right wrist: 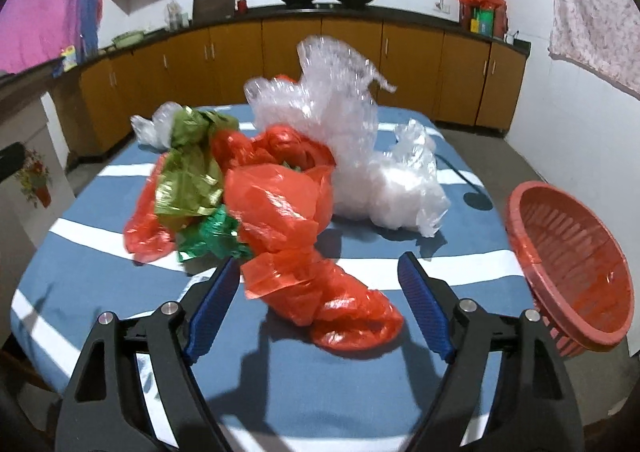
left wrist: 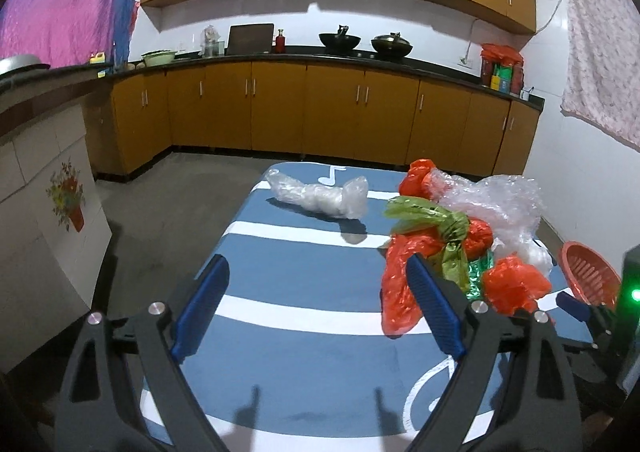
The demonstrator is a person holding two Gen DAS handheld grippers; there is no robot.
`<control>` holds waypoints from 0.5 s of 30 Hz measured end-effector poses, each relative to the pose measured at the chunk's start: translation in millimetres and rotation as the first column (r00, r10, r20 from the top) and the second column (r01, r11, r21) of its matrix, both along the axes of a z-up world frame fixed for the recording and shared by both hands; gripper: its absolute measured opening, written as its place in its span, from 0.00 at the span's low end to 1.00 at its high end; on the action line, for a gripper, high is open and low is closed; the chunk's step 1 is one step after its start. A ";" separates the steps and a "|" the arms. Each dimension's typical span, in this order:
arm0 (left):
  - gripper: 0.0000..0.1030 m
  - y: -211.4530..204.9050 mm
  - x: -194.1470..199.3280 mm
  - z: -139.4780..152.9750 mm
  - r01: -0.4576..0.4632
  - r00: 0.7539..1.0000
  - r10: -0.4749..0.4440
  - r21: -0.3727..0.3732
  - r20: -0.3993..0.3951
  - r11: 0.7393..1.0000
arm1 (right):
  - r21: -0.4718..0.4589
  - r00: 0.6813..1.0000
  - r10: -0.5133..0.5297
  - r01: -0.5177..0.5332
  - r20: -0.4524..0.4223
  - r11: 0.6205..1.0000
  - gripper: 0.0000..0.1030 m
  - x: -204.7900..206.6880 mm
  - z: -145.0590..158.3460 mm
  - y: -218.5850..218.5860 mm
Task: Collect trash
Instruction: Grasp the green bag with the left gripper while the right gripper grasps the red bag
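A heap of crumpled trash lies on the blue striped table (right wrist: 120,292): red plastic bags (right wrist: 280,199), olive-green plastic (right wrist: 188,179), shiny green foil (right wrist: 212,236) and clear bubble wrap (right wrist: 344,119). My right gripper (right wrist: 318,278) is open, its jaws either side of the nearest red bag's tail (right wrist: 344,312). My left gripper (left wrist: 318,276) is open and empty over the table, left of the same heap (left wrist: 460,248). A separate clear plastic bundle (left wrist: 320,195) lies further back. A red mesh basket (right wrist: 568,264) stands at the table's right edge.
The basket also shows at the far right of the left wrist view (left wrist: 588,276). Kitchen cabinets (left wrist: 280,107) and a black counter with woks run along the back wall. A tiled half-wall (left wrist: 40,179) stands on the left.
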State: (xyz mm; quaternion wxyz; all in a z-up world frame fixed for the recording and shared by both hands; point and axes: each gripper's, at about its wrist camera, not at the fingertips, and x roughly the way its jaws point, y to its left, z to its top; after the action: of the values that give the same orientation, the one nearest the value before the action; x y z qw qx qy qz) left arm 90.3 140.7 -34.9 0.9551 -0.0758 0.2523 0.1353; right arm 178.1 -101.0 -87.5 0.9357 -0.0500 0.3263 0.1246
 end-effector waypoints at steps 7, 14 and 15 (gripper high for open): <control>0.86 -1.6 10.6 -10.6 0.019 1.000 -0.020 -0.041 -0.024 0.999 | -0.055 0.999 0.026 -0.028 -0.048 0.998 0.55 8.4 -10.3 7.9; 0.86 -16.4 24.8 -17.1 0.067 0.997 -0.068 -0.058 -0.031 0.996 | -0.027 0.999 0.017 -0.018 -0.040 0.999 0.38 0.9 -6.8 -2.8; 0.86 -20.0 27.4 -17.7 0.076 0.997 -0.077 -0.057 -0.031 0.996 | -0.021 0.999 0.012 -0.012 -0.035 1.000 0.38 -0.3 -4.4 -5.7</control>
State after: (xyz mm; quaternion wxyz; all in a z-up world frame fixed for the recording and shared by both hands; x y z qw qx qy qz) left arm 117.7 120.7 -52.6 0.9528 -0.0904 0.2747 0.0928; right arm 177.8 -106.7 -91.9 0.9285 -0.0597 0.3435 0.1276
